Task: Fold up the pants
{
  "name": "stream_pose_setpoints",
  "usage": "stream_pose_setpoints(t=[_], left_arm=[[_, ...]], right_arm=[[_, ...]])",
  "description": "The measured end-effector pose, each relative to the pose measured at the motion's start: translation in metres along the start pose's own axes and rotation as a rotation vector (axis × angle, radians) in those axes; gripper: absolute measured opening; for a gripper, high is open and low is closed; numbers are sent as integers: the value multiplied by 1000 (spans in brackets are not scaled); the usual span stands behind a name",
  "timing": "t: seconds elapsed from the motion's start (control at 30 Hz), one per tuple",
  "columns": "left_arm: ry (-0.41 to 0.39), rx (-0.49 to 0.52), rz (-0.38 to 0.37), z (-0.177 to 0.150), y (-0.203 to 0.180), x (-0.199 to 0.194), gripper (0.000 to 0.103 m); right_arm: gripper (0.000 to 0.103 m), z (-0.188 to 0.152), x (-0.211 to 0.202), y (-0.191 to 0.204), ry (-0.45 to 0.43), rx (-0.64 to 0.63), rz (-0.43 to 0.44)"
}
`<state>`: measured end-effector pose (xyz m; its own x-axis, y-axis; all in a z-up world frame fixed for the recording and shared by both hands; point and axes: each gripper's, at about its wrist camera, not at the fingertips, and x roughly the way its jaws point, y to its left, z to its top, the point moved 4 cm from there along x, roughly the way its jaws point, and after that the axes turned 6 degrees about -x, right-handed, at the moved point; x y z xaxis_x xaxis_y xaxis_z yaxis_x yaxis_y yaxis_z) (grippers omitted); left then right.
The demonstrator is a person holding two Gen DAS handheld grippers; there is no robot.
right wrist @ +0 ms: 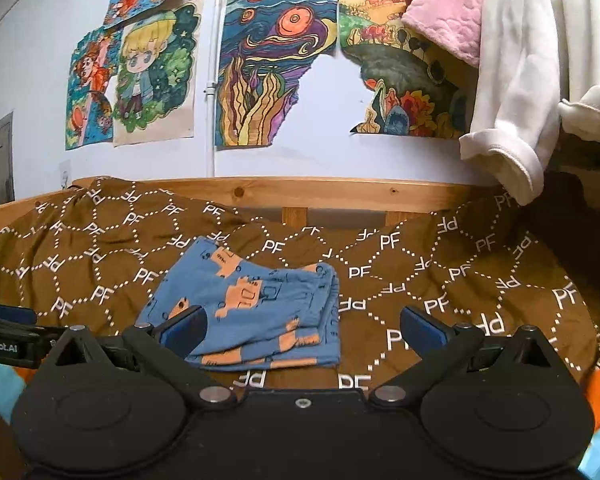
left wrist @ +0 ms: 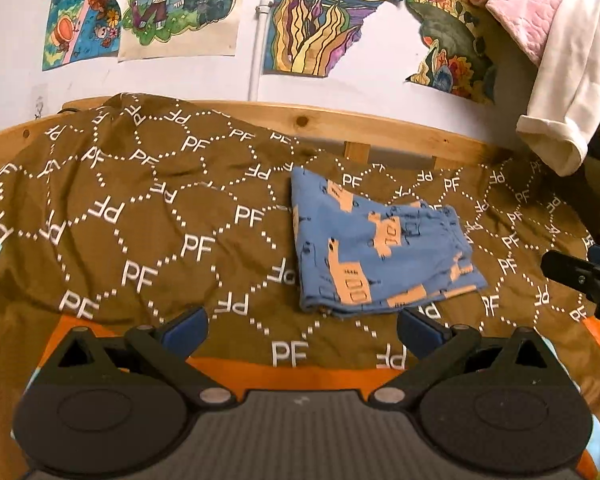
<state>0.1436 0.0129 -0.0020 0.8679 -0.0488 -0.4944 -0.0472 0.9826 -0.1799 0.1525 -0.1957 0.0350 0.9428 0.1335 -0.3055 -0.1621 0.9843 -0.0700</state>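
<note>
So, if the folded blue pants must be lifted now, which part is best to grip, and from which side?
Probably the near stacked edge of the blue pants, approached from the front: all the layers end there, facing the open right gripper, so one pinch should catch them all.

Dim, warm light; perhaps slight blur

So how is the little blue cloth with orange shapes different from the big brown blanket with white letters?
The blue pants with orange shapes are folded into a compact layered stack; the brown blanket with white PF letters is spread out and wrinkled. The pants cover only a small patch, while the blanket covers nearly the whole bed. The pants lie on top, the blanket underneath. Both are soft printed fabric, and neither gripper touches them.
</note>
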Motion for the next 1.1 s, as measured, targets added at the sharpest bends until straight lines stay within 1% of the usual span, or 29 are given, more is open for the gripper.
stream_pose_setpoints(t=[0.33, 0.47, 0.87, 1.1], left_arm=[[-23, 2, 8, -6, -5, -17, 103], [-36, 28, 25, -9, -7, -22, 103], [20, 23, 48, -28, -3, -11, 103], [27, 38, 64, -34, -3, -10, 103]], right_arm=[[102, -10, -25, 9, -23, -3, -7], [102, -19, -29, 11, -26, 0, -5], [102, -41, -23, 6, 35, 25, 5], [102, -49, -20, 9, 59, 23, 15]])
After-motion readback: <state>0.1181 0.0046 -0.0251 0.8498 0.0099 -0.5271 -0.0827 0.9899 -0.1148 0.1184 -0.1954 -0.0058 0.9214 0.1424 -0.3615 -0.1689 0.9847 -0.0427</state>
